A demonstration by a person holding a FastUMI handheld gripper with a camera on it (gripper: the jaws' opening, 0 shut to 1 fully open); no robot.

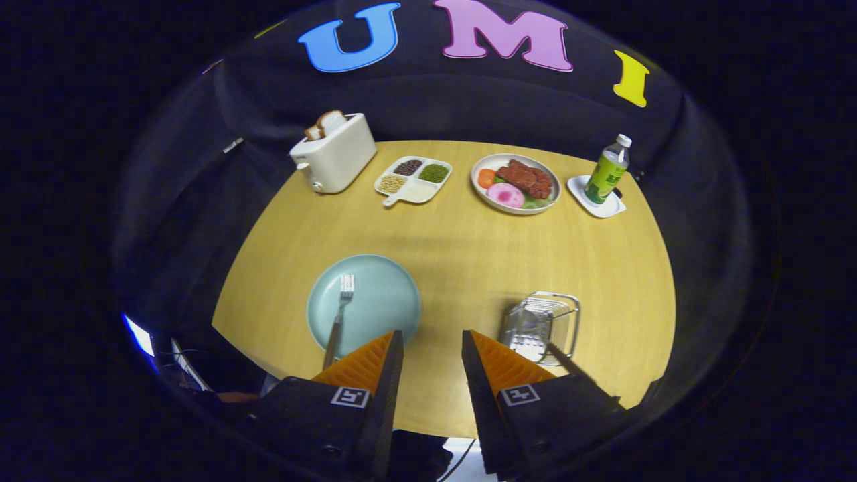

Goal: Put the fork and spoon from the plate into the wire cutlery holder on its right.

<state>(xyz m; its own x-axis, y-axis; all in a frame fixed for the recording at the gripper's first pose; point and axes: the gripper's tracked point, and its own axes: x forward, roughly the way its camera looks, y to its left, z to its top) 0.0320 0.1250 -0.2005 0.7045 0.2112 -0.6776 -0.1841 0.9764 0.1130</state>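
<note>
Round wooden table; black cloth wall behind, evenly lit.

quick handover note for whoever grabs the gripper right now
Gripper: open, nothing between the fingers, above the bare table between plate and holder.
Fork: lies on the light blue plate, ahead of the left finger.
Wire cutlery holder: right of the plate; a utensil handle sticks out of it, apparently the spoon.
Done: spoon seems in.
Left: fork into the holder.
</note>
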